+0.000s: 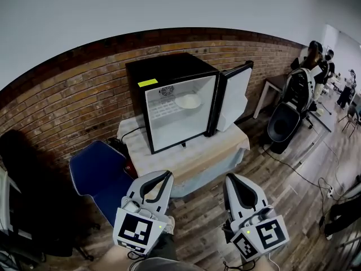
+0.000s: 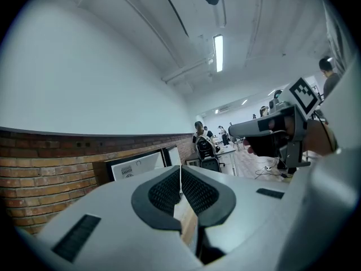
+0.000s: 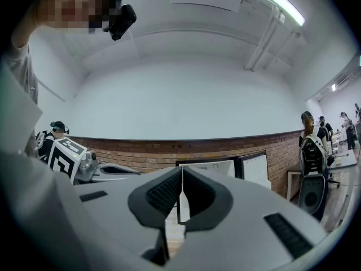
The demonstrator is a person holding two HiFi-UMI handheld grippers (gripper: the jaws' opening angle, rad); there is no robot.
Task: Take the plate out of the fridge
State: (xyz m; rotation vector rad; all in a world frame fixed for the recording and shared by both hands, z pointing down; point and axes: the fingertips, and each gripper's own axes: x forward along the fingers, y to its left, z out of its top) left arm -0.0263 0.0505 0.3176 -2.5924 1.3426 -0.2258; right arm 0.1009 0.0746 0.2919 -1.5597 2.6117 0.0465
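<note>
A black mini fridge (image 1: 169, 78) stands on a cloth-covered table (image 1: 192, 154), its door (image 1: 234, 97) swung open to the right. Inside, a white plate (image 1: 188, 101) rests on the wire shelf. My left gripper (image 1: 159, 180) is held low in front of the table, shut with nothing in it. To its right my right gripper (image 1: 236, 186) is also shut and empty. Both point at the fridge from well short of it. In the left gripper view the pads (image 2: 192, 191) meet; the fridge (image 2: 138, 165) shows beyond. In the right gripper view the fridge (image 3: 208, 165) is dead ahead.
A blue chair (image 1: 98, 174) stands left of the table. A brick wall (image 1: 67, 100) runs behind the fridge. At the right are a black office chair (image 1: 285, 120), a desk, people and cables on the wooden floor (image 1: 293, 179).
</note>
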